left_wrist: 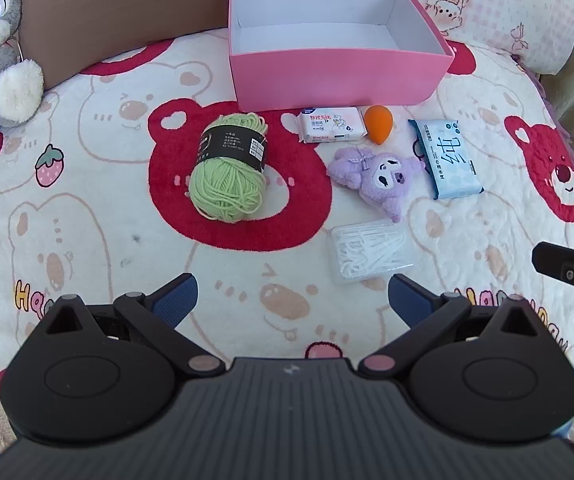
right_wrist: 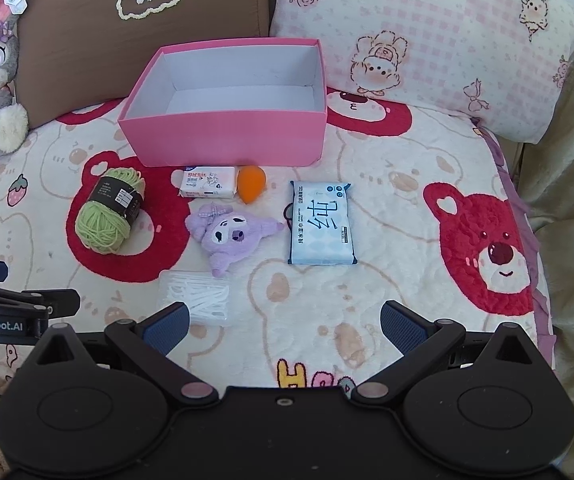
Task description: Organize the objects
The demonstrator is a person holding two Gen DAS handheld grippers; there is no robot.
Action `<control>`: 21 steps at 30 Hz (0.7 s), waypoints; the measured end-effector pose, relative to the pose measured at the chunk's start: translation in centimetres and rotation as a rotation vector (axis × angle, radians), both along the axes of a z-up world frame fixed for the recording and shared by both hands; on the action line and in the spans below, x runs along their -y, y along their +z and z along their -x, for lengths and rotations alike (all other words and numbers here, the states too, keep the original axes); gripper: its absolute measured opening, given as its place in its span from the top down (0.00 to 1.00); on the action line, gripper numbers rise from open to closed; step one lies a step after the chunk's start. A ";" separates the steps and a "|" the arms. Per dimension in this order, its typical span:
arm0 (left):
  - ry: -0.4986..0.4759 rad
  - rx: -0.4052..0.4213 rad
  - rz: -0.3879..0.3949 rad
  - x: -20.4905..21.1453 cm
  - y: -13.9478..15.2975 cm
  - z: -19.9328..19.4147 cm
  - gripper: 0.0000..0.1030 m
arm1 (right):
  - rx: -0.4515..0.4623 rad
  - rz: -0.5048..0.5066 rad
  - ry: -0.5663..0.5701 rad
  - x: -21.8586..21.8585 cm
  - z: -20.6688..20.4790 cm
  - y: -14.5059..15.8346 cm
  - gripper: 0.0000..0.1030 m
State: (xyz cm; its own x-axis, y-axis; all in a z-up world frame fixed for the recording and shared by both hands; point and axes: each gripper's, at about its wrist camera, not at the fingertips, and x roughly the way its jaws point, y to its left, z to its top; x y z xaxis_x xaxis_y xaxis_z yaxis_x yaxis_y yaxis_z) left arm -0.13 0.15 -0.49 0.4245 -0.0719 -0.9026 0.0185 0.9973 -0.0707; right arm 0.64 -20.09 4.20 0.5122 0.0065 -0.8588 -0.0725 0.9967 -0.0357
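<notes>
Before one pink box (left_wrist: 339, 76): one yarn ball (left_wrist: 229, 168), two tissue packs (left_wrist: 331, 125), one plush (left_wrist: 383, 174)

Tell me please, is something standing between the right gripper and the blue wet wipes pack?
Nothing visible does. The right gripper is open, and only bare blanket lies between it and the wipes pack. The floss pick box sits to the left, outside that path.

Bright, even daylight; fisheye-bent edges
</notes>
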 end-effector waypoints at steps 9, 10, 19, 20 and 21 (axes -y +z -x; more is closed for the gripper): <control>0.003 -0.014 -0.001 -0.1 -0.4 -0.1 0.00 | -0.011 0.004 -0.022 0.4 -0.2 -0.4 0.00; 0.002 -0.014 -0.001 -0.1 -0.4 -0.1 0.00 | -0.011 0.004 -0.022 0.4 -0.2 -0.4 0.00; -0.001 -0.014 -0.002 0.1 -0.4 -0.2 0.00 | -0.018 0.007 -0.019 0.5 -0.3 -0.6 0.00; 0.000 -0.015 -0.003 0.1 -0.5 -0.2 0.00 | -0.020 0.007 -0.020 0.6 -0.3 -0.7 0.00; 0.002 -0.016 -0.004 0.1 -0.5 -0.1 0.00 | -0.024 0.006 -0.023 0.6 -0.4 -0.7 0.00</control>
